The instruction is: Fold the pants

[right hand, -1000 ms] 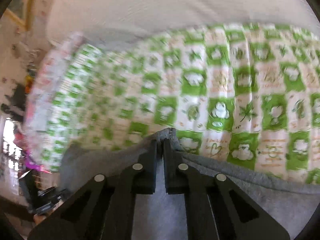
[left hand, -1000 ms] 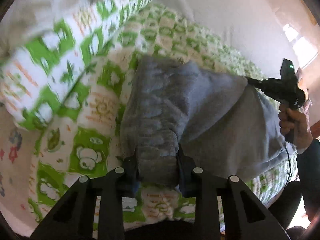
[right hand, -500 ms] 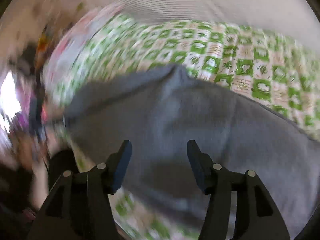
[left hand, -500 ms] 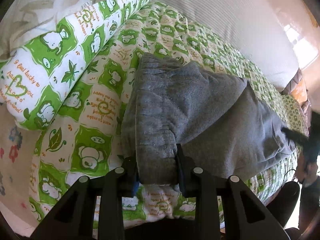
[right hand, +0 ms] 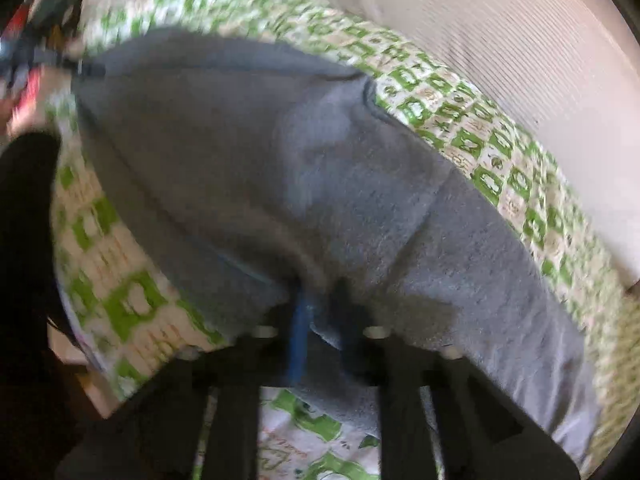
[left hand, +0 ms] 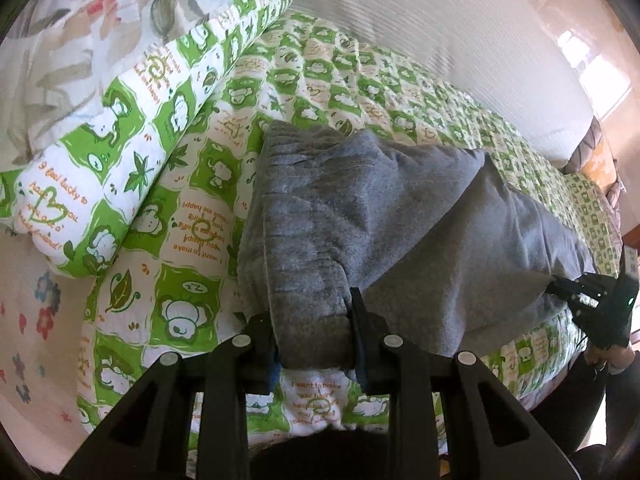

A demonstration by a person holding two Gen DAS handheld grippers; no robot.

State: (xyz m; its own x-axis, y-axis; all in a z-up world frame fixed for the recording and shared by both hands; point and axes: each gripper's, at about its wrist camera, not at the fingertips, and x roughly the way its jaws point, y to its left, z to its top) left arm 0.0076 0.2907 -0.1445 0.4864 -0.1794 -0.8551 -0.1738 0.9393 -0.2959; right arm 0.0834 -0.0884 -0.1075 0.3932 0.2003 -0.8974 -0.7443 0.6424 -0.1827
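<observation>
- Soft grey fleece pants (left hand: 360, 216) are lying mid-frame on the green-and-white patterned quilt (left hand: 192, 216), looking floppy and light.
- Left gripper (left hand: 314, 344) is clamping the bunched elastic waistband, a good thick hold.
- Right gripper (right hand: 320, 312) is looking pinched onto a fabric edge, though it's blurry.

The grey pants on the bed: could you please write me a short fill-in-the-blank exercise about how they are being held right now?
1. The left hand-held gripper clamps the pants' gathered ____.
2. The pants are ____ in colour.
3. The right hand-held gripper is shut on the pants' near ____.
4. The bed cover is checked white and ____.

Missing words: waistband; grey; edge; green
</observation>
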